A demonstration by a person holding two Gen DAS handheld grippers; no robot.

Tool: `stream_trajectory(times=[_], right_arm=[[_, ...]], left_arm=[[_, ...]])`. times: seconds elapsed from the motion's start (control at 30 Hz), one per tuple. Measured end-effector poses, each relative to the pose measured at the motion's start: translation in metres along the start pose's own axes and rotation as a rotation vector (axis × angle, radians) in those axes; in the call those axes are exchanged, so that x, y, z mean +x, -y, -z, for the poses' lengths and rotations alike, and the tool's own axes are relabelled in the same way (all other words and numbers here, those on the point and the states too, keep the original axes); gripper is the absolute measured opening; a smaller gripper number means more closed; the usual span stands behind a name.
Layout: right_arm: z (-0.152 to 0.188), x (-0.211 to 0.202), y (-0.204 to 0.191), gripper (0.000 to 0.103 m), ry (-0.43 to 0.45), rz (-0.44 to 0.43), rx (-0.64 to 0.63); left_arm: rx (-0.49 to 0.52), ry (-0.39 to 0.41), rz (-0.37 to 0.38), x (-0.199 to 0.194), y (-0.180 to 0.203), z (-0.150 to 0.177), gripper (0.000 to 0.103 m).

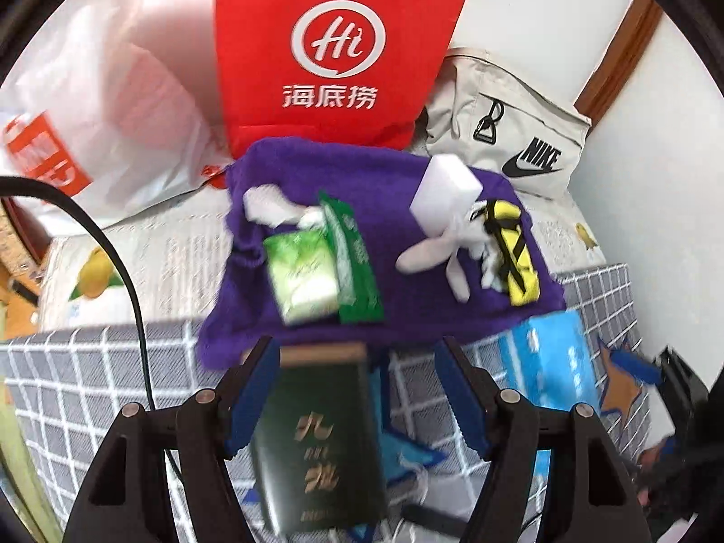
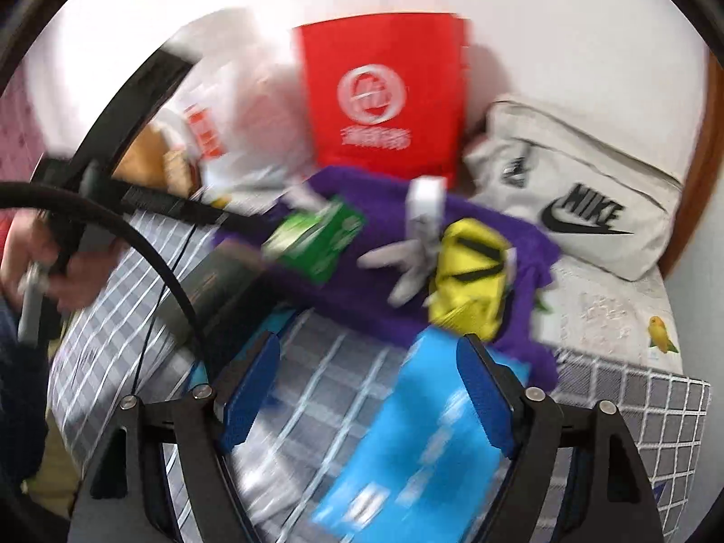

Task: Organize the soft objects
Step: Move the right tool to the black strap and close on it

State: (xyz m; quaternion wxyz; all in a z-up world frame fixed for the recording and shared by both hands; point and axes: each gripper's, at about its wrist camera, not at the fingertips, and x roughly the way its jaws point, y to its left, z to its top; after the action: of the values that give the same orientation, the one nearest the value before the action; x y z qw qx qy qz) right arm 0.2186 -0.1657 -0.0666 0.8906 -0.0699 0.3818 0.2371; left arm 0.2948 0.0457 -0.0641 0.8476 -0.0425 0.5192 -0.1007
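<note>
left gripper point(image 1: 357, 389) spread over a dark green packet point(image 1: 319, 439) that lies between its blue-padded fingers, touching neither; right gripper point(image 2: 369, 389) spread above a glossy blue packet point(image 2: 421, 434).
a fuzzy purple cloth point(image 1: 407, 298) on the grid-checked bedcover point(image 1: 81, 389) carries pale green tissue packs point(image 1: 303, 271), a white foam block point(image 1: 445, 194), a soft white plush point(image 1: 434, 249) and a yellow pouch point(image 1: 516, 253), before a red paper bag point(image 1: 335, 54).

Before you, a purple towel point(image 1: 398, 312) lies spread on the bed. On it rest a pale green tissue pack point(image 1: 302, 278) beside a dark green wipes packet point(image 1: 357, 267), a white sponge block point(image 1: 445, 192), a white plush toy point(image 1: 434, 253) and a yellow pouch point(image 1: 516, 253).
</note>
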Motion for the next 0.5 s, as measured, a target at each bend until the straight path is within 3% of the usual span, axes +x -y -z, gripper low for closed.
stream_trajectory(times=[0.03,0.27,0.5], right_arm=[[0.010,-0.002,-0.015,0.069,-0.013,-0.022,-0.036],[0.061,0.011,-0.074,0.060,-0.107,-0.118,-0.142],[0.095,0.034,-0.090,0.049,-0.197,-0.138,-0.104]], left_arm=[[-0.001,0.008,-0.012,-0.005,-0.002,0.008,0.069],[-0.031,0.032,-0.021,-0.026,-0.012,0.047,0.069],[-0.057,0.080,0.007,-0.043,-0.014,0.090,0.069]])
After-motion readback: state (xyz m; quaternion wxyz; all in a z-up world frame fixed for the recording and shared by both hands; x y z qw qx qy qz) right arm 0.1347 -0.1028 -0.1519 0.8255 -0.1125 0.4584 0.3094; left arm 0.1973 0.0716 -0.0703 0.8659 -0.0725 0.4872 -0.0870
